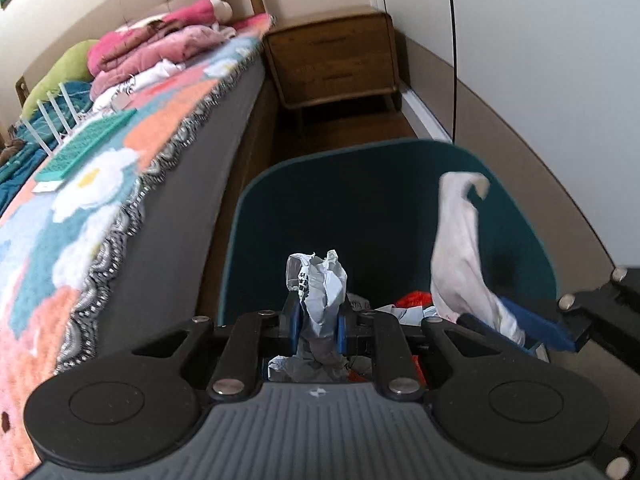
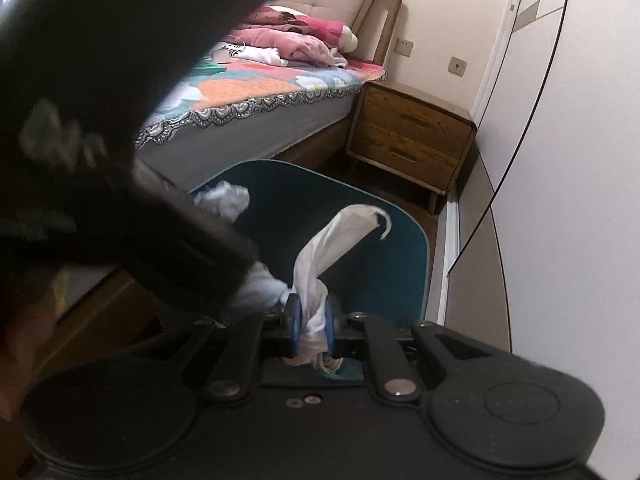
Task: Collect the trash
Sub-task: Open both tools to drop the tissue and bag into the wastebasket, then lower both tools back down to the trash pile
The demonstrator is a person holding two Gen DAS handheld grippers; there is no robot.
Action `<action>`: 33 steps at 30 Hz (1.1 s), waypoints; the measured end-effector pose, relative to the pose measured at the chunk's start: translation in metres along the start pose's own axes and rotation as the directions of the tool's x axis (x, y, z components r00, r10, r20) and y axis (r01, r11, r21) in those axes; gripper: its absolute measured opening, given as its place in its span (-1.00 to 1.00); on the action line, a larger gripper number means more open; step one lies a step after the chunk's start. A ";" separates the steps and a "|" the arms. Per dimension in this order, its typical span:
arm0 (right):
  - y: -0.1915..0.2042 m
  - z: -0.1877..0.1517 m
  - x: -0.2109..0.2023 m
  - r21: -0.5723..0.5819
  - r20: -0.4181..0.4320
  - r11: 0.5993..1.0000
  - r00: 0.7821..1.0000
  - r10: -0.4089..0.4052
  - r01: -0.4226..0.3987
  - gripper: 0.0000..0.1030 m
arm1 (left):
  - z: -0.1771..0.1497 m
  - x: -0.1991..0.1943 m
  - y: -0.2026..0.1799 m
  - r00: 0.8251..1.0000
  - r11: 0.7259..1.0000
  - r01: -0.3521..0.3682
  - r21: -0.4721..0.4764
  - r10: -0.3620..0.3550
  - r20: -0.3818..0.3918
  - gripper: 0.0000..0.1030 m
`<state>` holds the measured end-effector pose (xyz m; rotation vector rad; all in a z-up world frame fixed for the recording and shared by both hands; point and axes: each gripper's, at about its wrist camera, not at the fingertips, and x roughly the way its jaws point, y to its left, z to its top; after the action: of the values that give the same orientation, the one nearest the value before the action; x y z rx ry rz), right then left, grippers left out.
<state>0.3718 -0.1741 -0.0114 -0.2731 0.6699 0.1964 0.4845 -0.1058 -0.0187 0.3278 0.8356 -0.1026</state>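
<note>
Bedroom: bed (image 1: pixel 224 168) w/ floral blanket, wooden nightstand (image 1: pixel 336 56) – teal bin (image 1: pixel 360 200) between. Left gripper (image 1: pixel 318 320) jaws clamp crumpled paper (image 1: pixel 320 280), right gripper (image 2: pixel 308 320) jaws clamp white tissue (image 2: pixel 332 240), both over bin. Left view alone shows red trash (image 1: pixel 414 299) inside.

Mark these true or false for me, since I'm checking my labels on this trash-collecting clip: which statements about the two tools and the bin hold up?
1. The left tool grips crumpled paper. True.
2. The right tool is empty. False: it pinches a white tissue.
3. The teal bin already holds trash. True.
4. The bin sits on the bed. False: it stands on the floor beside it.
5. A wooden nightstand stands beyond the bin. True.
</note>
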 end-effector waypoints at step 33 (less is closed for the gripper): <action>-0.006 -0.022 -0.057 0.034 0.101 0.999 0.995 -0.001 -0.002 0.17 | -0.020 -0.065 0.016 0.996 0.995 0.074 -0.065 -0.070 0.054 0.01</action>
<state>0.3167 -0.1916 0.0092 -0.2288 0.5730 0.1980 0.4303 -0.0871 0.0204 0.2309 0.7984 -0.1492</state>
